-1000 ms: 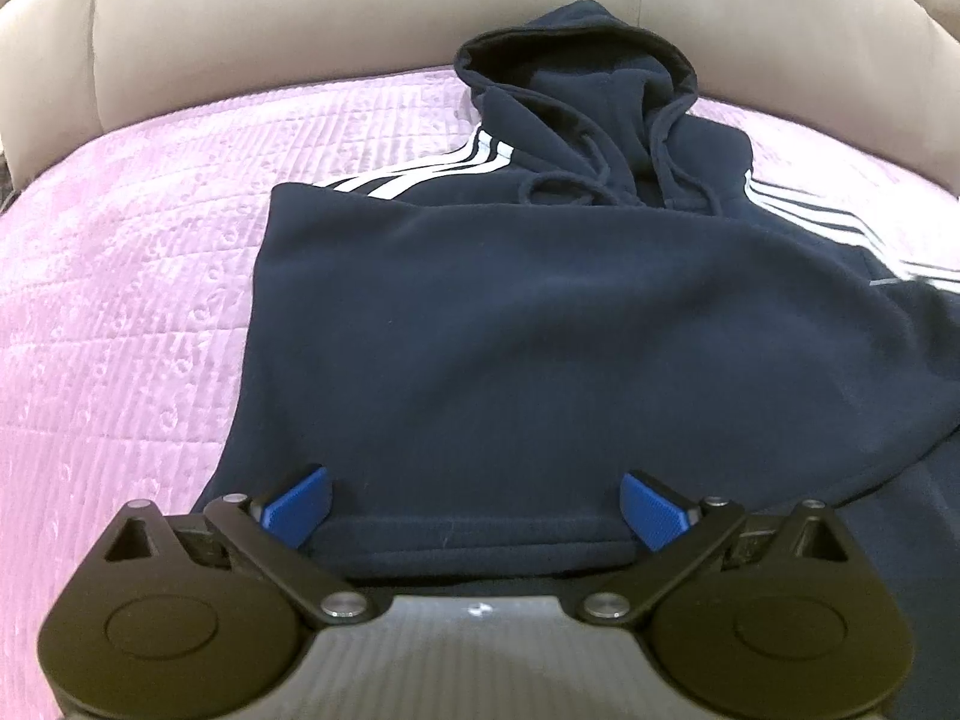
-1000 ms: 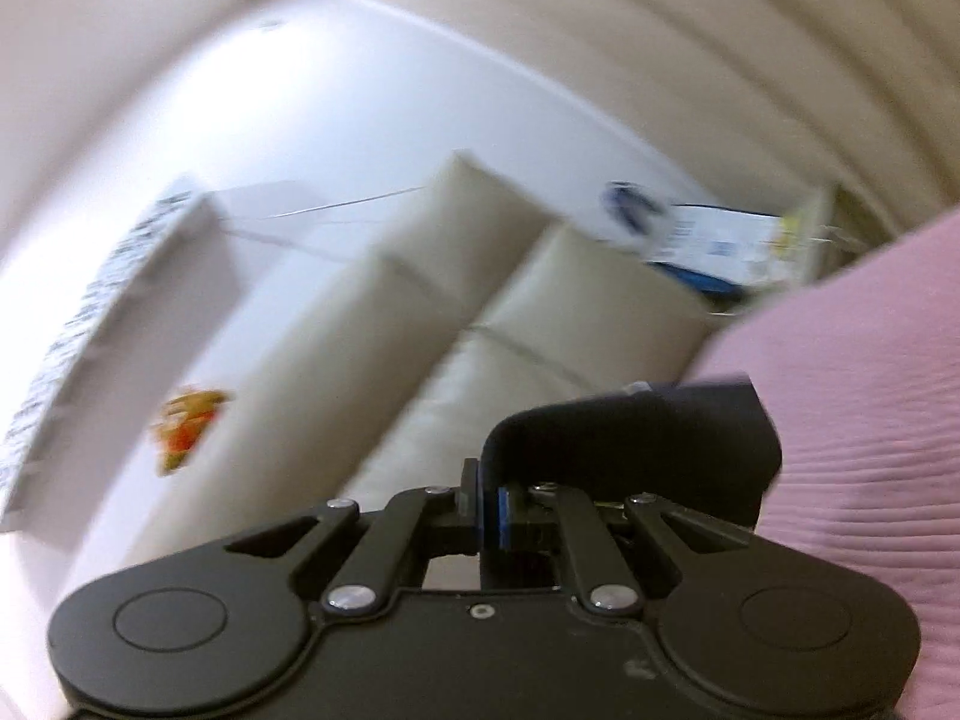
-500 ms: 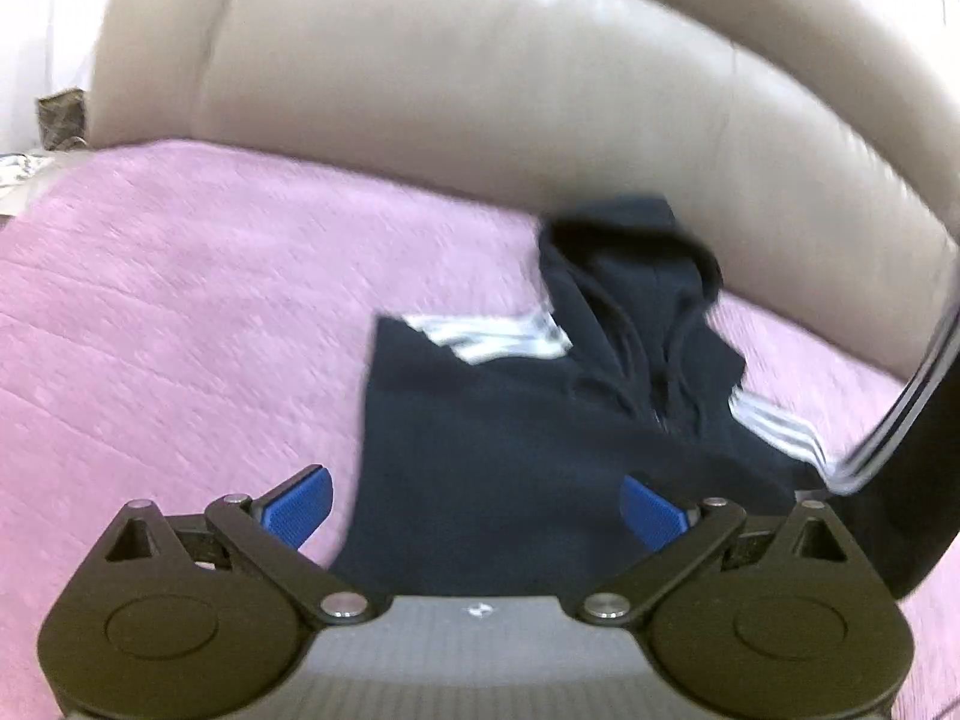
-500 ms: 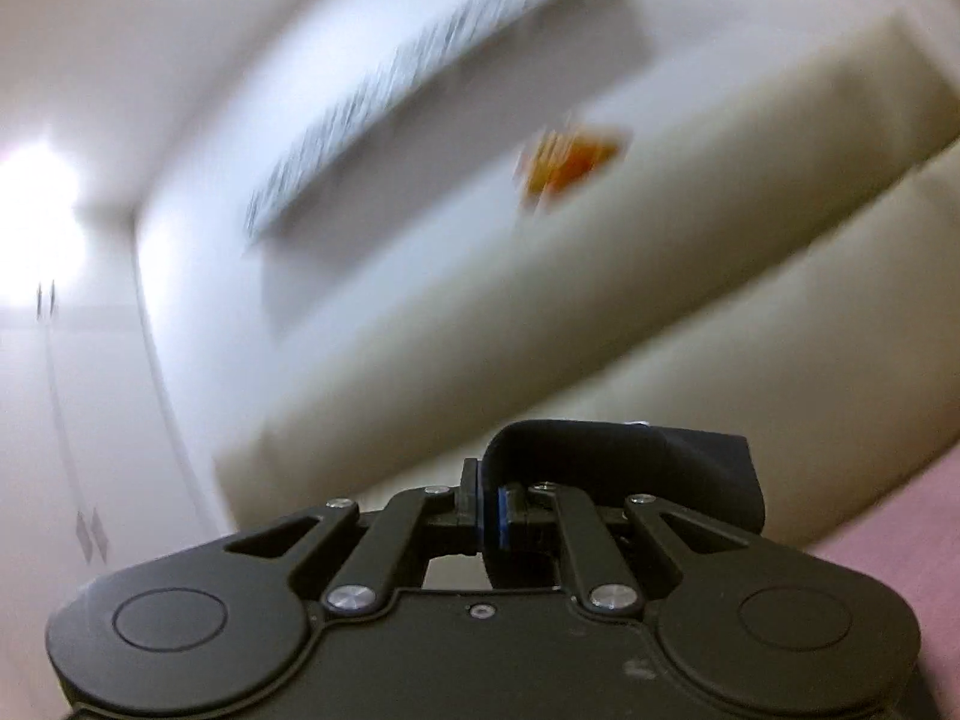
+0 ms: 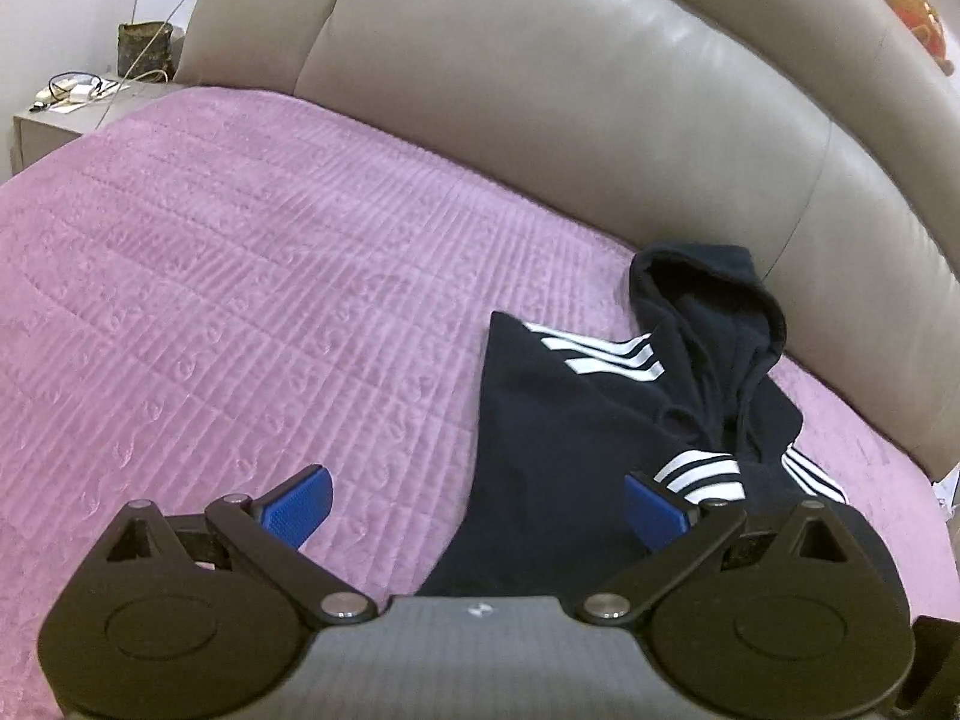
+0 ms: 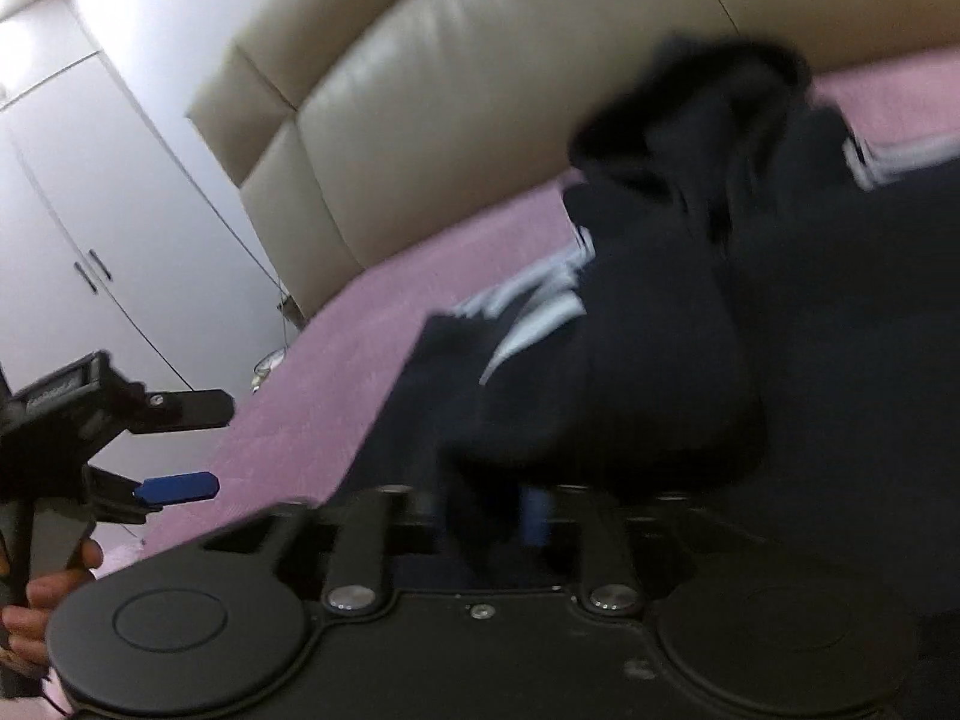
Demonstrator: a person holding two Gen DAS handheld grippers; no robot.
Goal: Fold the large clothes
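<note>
A navy hoodie [image 5: 552, 438] with white stripes lies on the pink bedspread [image 5: 240, 300], its hood toward the headboard. A striped sleeve [image 5: 702, 471] is laid over its body. My left gripper [image 5: 477, 507] hovers open over the hoodie's left edge, its blue pads [image 5: 297, 507] holding nothing. In the blurred right wrist view my right gripper [image 6: 486, 510] is low over the hoodie [image 6: 690, 330]. Its jaws are opening, with dark cloth still lying between them. The left gripper [image 6: 198, 447] also shows there at the left, held in a hand [image 6: 42, 600].
A beige padded headboard [image 5: 600, 120] runs along the far side of the bed. A nightstand [image 5: 60, 108] with cables and a small pot stands at the far left corner. White wardrobe doors [image 6: 66, 210] are beyond the bed. Bare bedspread stretches left of the hoodie.
My right gripper swung down from facing the wall to the hoodie, carrying dark cloth, and its jaws have parted. My left gripper drew back and leftward, still open. A striped sleeve now lies across the body.
</note>
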